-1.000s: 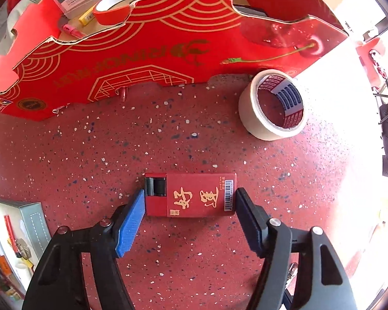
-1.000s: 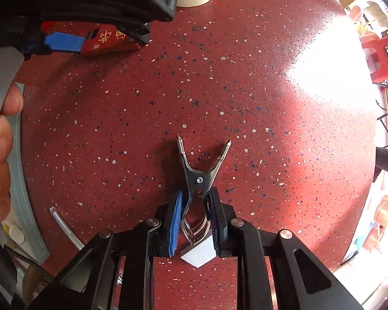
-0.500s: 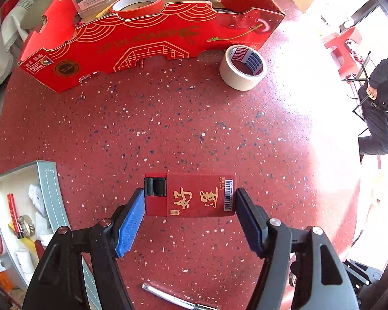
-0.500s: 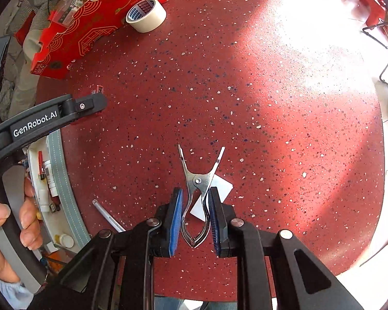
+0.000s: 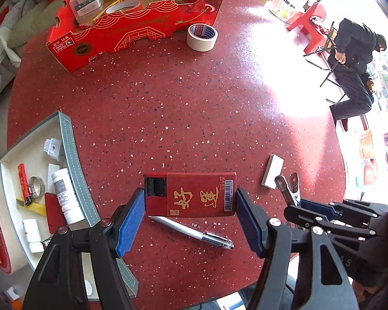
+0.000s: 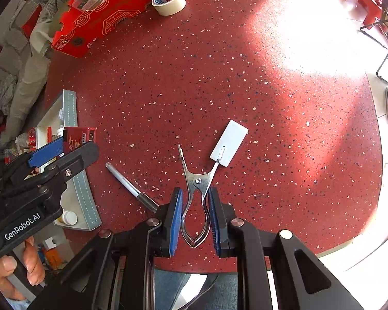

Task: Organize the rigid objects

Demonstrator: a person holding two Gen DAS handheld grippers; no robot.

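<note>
Both loads have risen: your left gripper [image 5: 190,208] clamps the red box [image 5: 191,195], right gripper [image 6: 195,217] clamps the metal clip [image 6: 197,193]; next, carry to the tray [image 5: 72,155] at lower left.

**Black grippers, blue pads**

Both the left gripper [image 5: 190,215] and right gripper [image 6: 195,219] have matte black angular frames, silver round screws at the joints and ribbed blue pads [image 5: 128,226]. White "GenRobot.AI" lettering [image 6: 22,228] marks the left one's body.
</note>
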